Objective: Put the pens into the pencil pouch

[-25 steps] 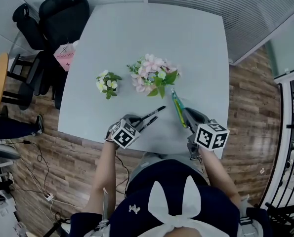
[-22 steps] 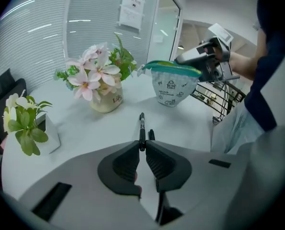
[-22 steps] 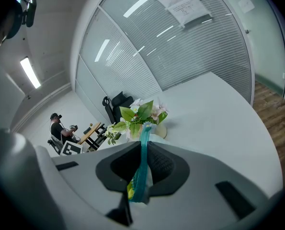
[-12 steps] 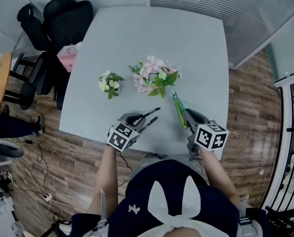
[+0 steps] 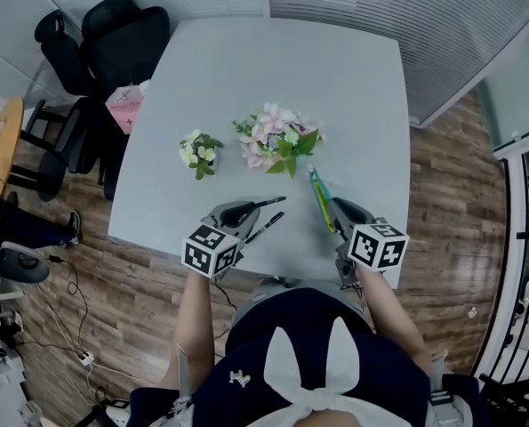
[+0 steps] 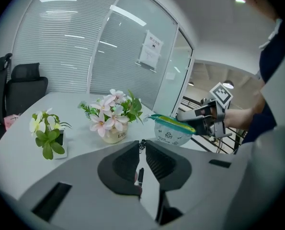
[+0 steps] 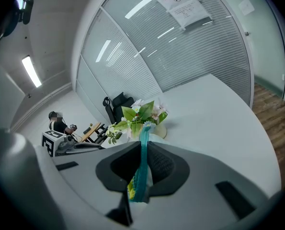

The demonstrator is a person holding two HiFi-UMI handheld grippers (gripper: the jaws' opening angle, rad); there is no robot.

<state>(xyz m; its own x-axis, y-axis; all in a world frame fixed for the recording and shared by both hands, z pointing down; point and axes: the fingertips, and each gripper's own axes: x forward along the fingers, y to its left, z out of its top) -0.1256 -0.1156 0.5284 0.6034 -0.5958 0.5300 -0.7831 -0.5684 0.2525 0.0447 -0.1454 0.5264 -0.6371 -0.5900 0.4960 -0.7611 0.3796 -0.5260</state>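
Left gripper [image 6: 141, 148] lifted, jaws clamping pen [image 5: 266, 205] (mostly hidden); right gripper [image 7: 143, 150] pinches pouch [image 6: 172, 134]

a black pen [image 5: 266, 204] sticks out of the left gripper [image 5: 249, 209], clamped above the near edge of the desk [image 5: 273, 78]. a second black pen [image 5: 266, 228] lies slanted on the desk just beside it. the clear, teal-rimmed pencil pouch [image 5: 320, 198] hangs pinched by its rim in the right gripper [image 5: 333, 210], toward the near right corner.
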